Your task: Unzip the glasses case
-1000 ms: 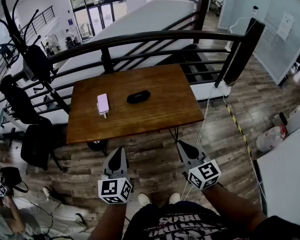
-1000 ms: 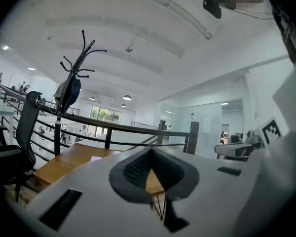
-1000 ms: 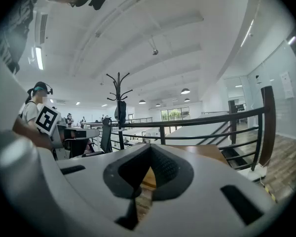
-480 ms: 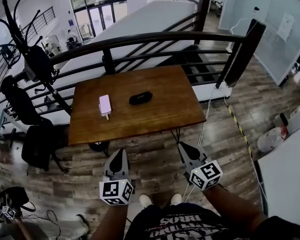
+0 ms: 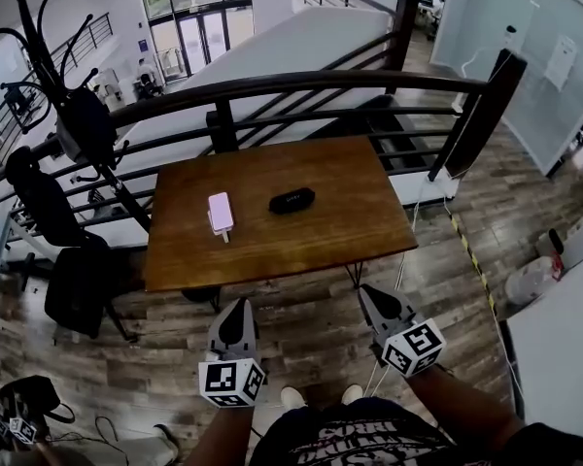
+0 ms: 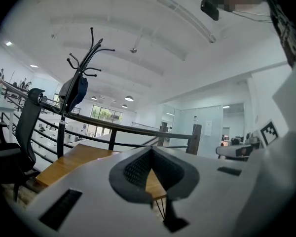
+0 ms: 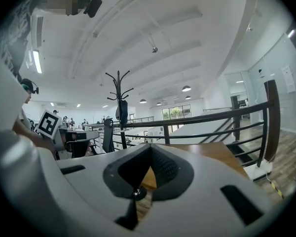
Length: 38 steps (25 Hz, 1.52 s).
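The black glasses case [image 5: 291, 200] lies zipped near the middle of the wooden table [image 5: 350, 226]. Left of it lies a pink and white box [image 5: 220, 212]. Both grippers are held level over the floor, short of the table's near edge and well away from the case. My left gripper [image 5: 238, 305] has its jaws together with nothing in them, as the left gripper view [image 6: 149, 151] also shows. My right gripper [image 5: 369, 291] is likewise shut and empty in the right gripper view [image 7: 149, 147]. Neither gripper view shows the case, only the table edge [image 6: 71, 159] [image 7: 212, 151].
A dark metal railing [image 5: 301, 81] runs behind the table. A coat rack [image 5: 58, 85] and a black office chair [image 5: 73, 280] stand at the left. A white cable [image 5: 400, 260] trails on the floor by the table's right legs. A pale bin [image 5: 530, 280] sits at the right.
The table now sits lower and nearer in the head view. Both grippers have come forward toward its near edge, still shut.
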Motion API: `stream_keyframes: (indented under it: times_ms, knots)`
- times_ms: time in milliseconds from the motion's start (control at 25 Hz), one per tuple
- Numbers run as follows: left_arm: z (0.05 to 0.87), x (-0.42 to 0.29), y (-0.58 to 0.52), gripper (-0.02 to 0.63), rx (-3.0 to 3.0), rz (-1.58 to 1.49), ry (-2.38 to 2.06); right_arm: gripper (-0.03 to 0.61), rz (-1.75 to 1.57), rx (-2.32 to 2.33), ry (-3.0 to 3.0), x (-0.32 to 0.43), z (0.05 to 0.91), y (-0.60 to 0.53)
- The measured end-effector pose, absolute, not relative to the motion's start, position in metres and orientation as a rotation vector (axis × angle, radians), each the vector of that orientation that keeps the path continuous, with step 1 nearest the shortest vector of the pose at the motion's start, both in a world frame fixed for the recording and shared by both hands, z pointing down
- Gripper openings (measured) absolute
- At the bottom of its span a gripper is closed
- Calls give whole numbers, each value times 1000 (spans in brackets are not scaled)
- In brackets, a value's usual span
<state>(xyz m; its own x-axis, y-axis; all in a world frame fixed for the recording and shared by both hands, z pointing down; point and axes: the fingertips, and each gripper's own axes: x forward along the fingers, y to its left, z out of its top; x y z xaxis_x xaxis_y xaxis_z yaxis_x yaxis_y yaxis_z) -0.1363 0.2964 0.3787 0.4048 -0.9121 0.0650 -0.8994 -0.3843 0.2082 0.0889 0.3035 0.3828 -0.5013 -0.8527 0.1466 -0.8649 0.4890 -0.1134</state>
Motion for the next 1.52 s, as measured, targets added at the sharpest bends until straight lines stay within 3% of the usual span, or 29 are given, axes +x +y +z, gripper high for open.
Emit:
stream_keyframes:
  times_ms: [360, 1080, 1320, 1520]
  knots:
    - [392, -138, 229, 5, 2474, -56, -1536, -11, 232, 1509, -2631, 74, 390, 253]
    - [412, -60, 29, 5, 2348, 50, -1717, -11, 280, 1289, -2749, 153, 424, 35]
    - [427, -59, 11, 5, 2314, 89, -1737, -11, 275, 1237, -2761, 151, 421, -1]
    - [449, -96, -32, 5, 2350, 156, -1667, -11, 245, 1157, -2688, 95, 444, -46]
